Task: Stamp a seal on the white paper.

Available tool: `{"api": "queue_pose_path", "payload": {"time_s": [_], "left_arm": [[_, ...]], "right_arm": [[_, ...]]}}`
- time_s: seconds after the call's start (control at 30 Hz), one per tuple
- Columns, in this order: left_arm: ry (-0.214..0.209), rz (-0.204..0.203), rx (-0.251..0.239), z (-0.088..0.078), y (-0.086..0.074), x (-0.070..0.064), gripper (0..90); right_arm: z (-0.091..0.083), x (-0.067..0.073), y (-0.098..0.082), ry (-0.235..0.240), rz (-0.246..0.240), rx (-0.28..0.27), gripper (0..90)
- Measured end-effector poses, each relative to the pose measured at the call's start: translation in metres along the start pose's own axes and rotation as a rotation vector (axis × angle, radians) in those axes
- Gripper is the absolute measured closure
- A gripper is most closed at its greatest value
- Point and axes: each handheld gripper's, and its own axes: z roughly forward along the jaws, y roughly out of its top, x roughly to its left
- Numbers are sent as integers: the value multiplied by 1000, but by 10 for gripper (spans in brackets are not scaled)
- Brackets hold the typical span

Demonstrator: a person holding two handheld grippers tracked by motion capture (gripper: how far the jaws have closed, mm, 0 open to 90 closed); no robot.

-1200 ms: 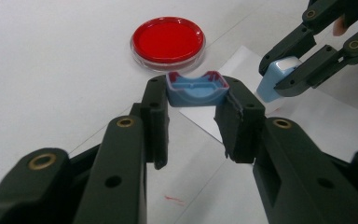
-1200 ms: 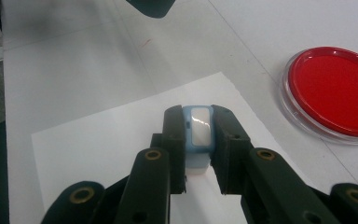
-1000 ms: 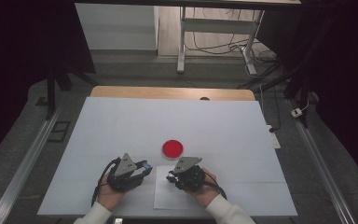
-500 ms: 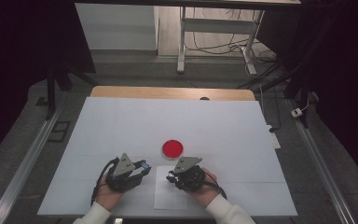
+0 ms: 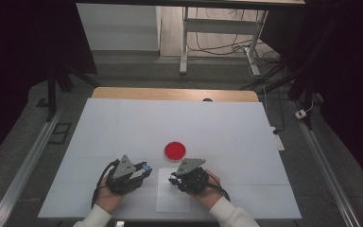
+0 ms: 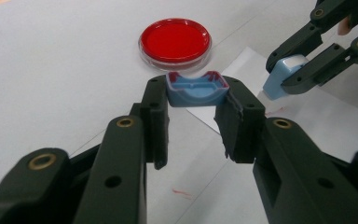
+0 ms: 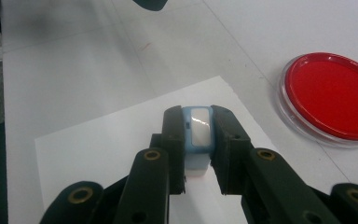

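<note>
High view: we see both hands low centre, left gripper (image 5: 144, 167) and right gripper (image 5: 174, 178) facing each other over a white paper sheet (image 5: 170, 205), with the red dish (image 5: 175, 150) just above them on the white table (image 5: 123, 127); wide bare table lies above and to both sides, the near edge sits just under the wrists, and what the jaws hold is too small to tell here. No writing readable anywhere. Left gripper view: we see its jaws clenched on a small blue cap (image 6: 196, 88), open side up with red-stained rim, centre frame; the red dish (image 6: 175, 41) sits just behind it, upper centre, and the right gripper (image 6: 286, 77) at upper right grasps a blue stamp body (image 6: 279, 74), its arm cut off by the frame edge. Faint red marks show on the sheet (image 6: 317, 112). Right gripper view: we see jaws clamped on the stamp body (image 7: 198, 135), centre, over the sheet (image 7: 98, 149); its underside is hidden. The dish (image 7: 333, 95) is cut off at right.
</note>
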Motion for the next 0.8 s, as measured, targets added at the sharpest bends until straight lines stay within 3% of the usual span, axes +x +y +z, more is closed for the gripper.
{"api": "queue_pose_path", "payload": {"time_s": [0.7,0.8], "left_arm": [[3,-3,4,0,-1,1,642],[4,-6,2,-1,-2,2,642]], "right_arm": [[-3,-3,1,2,15,-8,748],[-5,-4,0,0,53,-28,748]]}}
